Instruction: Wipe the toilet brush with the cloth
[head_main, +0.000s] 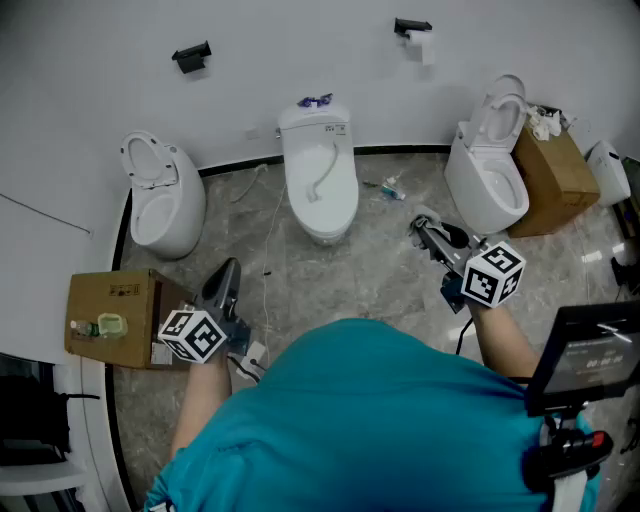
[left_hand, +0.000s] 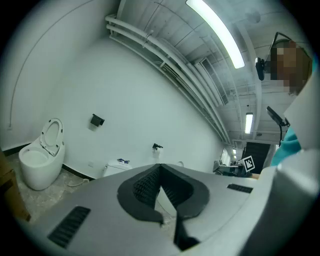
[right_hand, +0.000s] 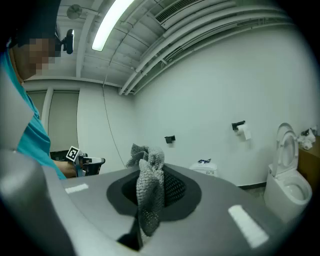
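My right gripper (head_main: 424, 226) (right_hand: 153, 171) points level toward the wall, between the middle and right toilets. It is shut on a grey knitted cloth (right_hand: 148, 197), which bunches above the jaws and hangs down in front of them. The left gripper (head_main: 228, 270) (left_hand: 160, 166) is held at the lower left, also pointing toward the wall. Its ribbed pads (left_hand: 144, 186) meet with nothing between them. I cannot make out a toilet brush in any view.
Three white toilets stand along the wall: left (head_main: 160, 205), middle (head_main: 320, 175), right (head_main: 488, 175). A small bluish item (head_main: 390, 188) lies on the floor. A cardboard box (head_main: 112, 320) sits at the left and another (head_main: 556, 178) at the right. A black stand (head_main: 588, 360) is at my right.
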